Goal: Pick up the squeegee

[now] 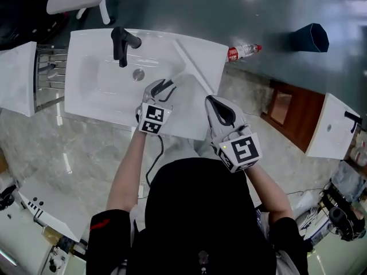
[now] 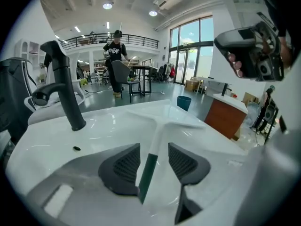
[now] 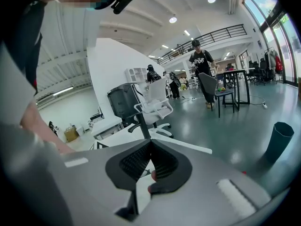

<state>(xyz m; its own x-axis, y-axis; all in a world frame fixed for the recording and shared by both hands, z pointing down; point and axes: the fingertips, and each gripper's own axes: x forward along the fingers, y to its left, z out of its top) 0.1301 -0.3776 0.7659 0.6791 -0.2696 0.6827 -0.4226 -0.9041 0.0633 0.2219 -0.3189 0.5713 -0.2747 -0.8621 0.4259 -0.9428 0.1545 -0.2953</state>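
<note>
Nearest me: my left gripper (image 2: 154, 149), w/ its two dark ribbed pads (image 2: 126, 165) standing wide apart and clamping nothing. Running right btwn them is the white T-shaped plastic squeegee (image 2: 159, 126) w/ a dark green grip end. It's lying flat in the glossy white ceramic basin (image 2: 94, 126), handle toward me, blade across the far right side. In the head view the left gripper (image 1: 166, 88) is hovering over the basin's near-right part, and the squeegee (image 1: 195, 67) is slanting off toward the far right corner.

I'm reading this as the pre-grasp, approx. lined up. To do it well I'm planning to:
- Sink a bit more, so the pads are flanking the handle at full depth, not just the tips.
- Centre up, since the left pad is looking closer to the green part than the right one.
- Close near where green meets white, so the blade end isn't tipping down.
- Lift straight up, w/o dragging the blade.

The glaze is slick & curved, so a one-sided touch could prob. skid the handle away.

My right gripper (image 3: 149, 147) is shut tip to tip on nothing. In the head view the right gripper (image 1: 221, 110) is hanging just right of the left one, at the basin's near edge, and I'm leaving it out of this. Farther off are the round metal drain (image 1: 138, 74) and the black tap (image 2: 63, 88), both well apart from the handle.
</note>
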